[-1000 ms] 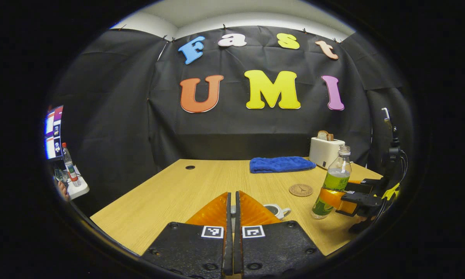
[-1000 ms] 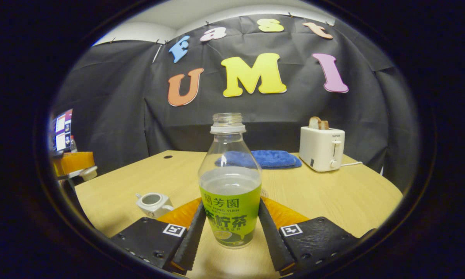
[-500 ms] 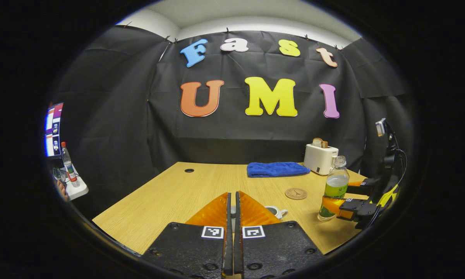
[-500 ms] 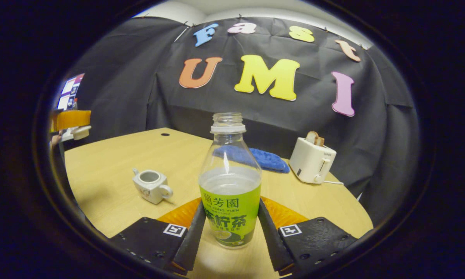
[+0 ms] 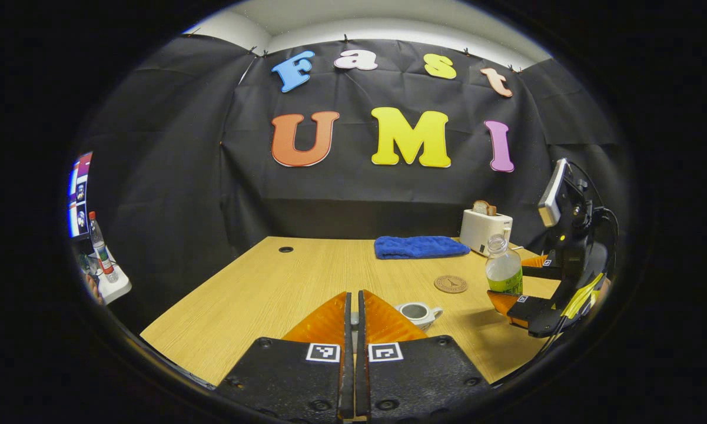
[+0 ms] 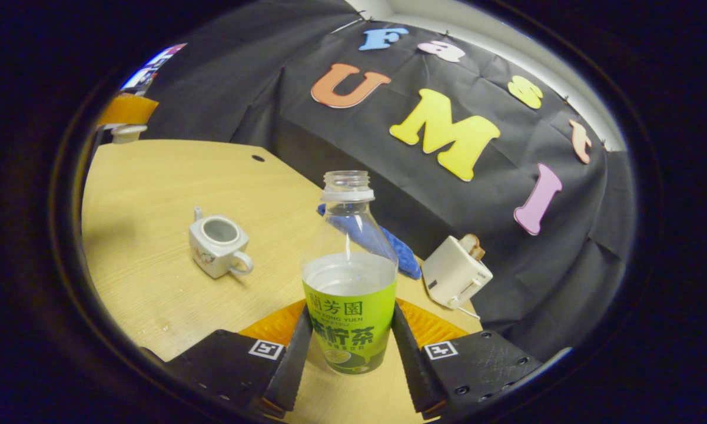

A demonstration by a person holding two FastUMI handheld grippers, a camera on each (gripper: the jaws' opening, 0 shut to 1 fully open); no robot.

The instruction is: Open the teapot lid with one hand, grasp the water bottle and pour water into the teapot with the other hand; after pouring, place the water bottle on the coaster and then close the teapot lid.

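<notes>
Black cloth drapes the booth on every side, creased and pinned along its top edge — above it runs a strip of pale wall and ceiling, brightly lit. A light wooden table with a small round cable hole stands against the cloth. At the far left sits a glowing screen beside a small white shelf carrying a red-capped bottle.
</notes>
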